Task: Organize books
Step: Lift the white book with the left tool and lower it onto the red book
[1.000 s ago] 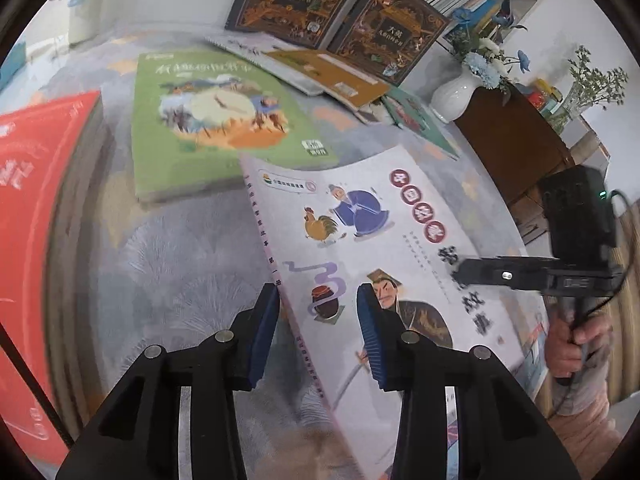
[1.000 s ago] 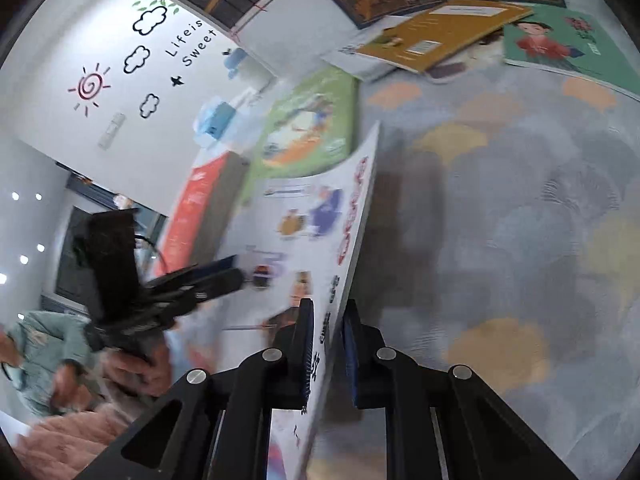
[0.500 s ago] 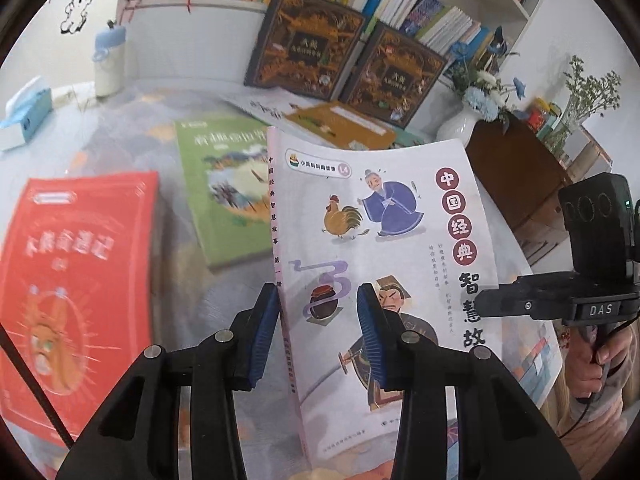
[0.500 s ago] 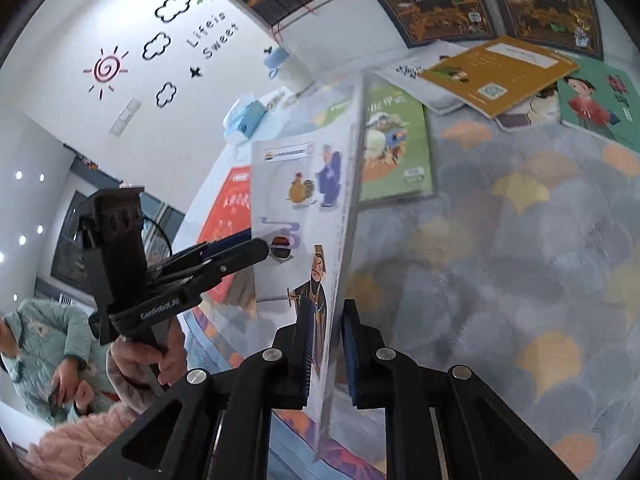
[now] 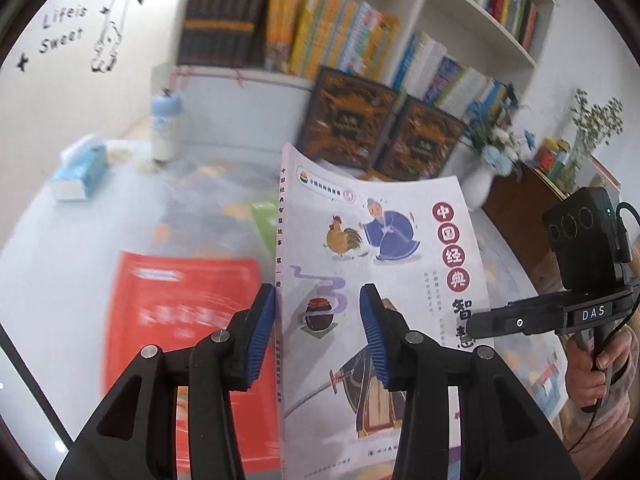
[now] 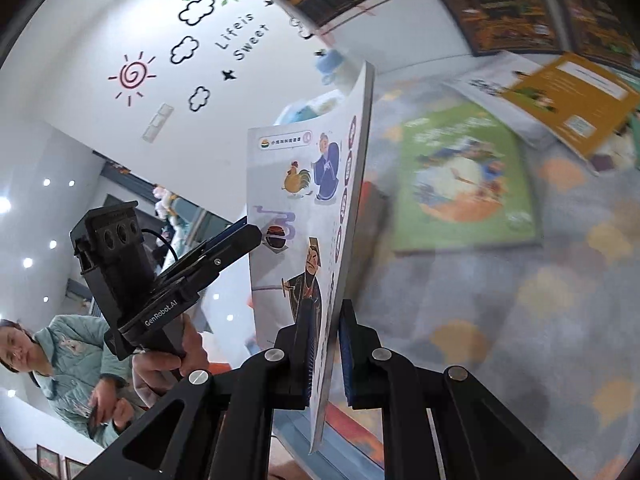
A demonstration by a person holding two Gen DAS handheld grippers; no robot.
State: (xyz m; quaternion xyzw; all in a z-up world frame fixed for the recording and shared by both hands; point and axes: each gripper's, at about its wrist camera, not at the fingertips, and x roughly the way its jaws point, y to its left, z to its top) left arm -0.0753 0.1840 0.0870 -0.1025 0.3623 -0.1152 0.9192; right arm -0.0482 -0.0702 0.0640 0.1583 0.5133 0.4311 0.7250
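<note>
A thin pale picture book (image 5: 392,264) with a rooster and a robed man on its cover is held upright above the floor; it also shows edge-on in the right wrist view (image 6: 304,208). My right gripper (image 6: 325,354) is shut on its lower right edge. My left gripper (image 5: 318,336) is open, its pads either side of the book's spine and lower cover, not clamping. A red book (image 5: 180,320) lies on the floor below left. A green book (image 6: 460,180) lies flat on the rug.
A bookshelf (image 5: 360,40) full of books stands behind, with two dark ornate books (image 5: 352,120) leaning on it. An orange book (image 6: 568,100) lies on the rug, a tissue box (image 5: 80,168) and bottle (image 5: 166,128) at left, a vase (image 5: 480,184) and cabinet at right.
The picture book has been lifted from lying tilted on the rug to upright. Both grippers have risen with it; the shelf now fills the left view.
</note>
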